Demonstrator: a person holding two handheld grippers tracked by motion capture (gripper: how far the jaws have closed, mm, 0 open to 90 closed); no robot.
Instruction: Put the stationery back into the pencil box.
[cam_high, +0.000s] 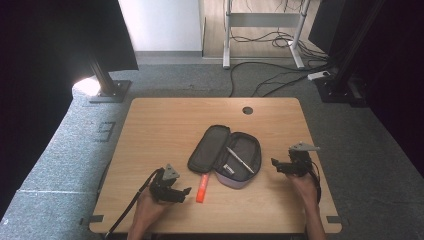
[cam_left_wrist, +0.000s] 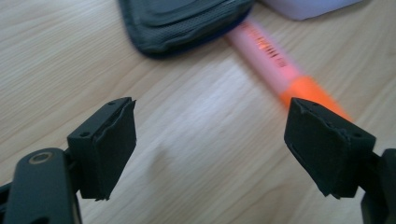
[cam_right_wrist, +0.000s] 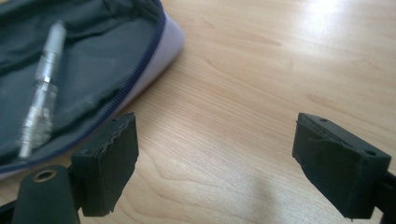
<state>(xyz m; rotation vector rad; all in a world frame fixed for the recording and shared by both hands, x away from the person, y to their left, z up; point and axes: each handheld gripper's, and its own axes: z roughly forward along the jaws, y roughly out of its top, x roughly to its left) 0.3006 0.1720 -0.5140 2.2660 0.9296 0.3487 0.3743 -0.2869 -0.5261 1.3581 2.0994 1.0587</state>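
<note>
Wooden worktop (cam_high: 165, 125) carries an open zip pencil case (cam_high: 226, 155) at its centre, lid folded back to the left, dark lining exposed. A clear-barrelled pen (cam_high: 241, 160) lies diagonally inside the right half; a small white item sits at the near end of the case, too small to identify with certainty, possibly an eraser. An orange highlighter (cam_high: 202, 188) lies on the worktop just outside the near-left edge of the case, pointing toward the person.

Left gripper (cam_high: 184, 192) sits near the front-left, just left of the highlighter. Its own view shows the jaws standing wide apart with bare wood between them; the highlighter (cam_left_wrist: 280, 70) runs past the right-hand jaw, with the cap end hidden behind it. Nothing is held.

Right gripper (cam_high: 276, 164) sits just right of the case. Its jaws are likewise spread wide and empty, with the case's lilac edge (cam_right_wrist: 163, 51) and the pen (cam_right_wrist: 42, 88) to the left of them.

Assessment: the step in hand appears to be packing the case, with the highlighter the one item outstanding and the left gripper approaching it. The next move calls for shifting the left gripper right so the barrel sits between the pads, squaring across it, closing, then lifting it into the open case. The right gripper is placed to steady the case rim
</note>
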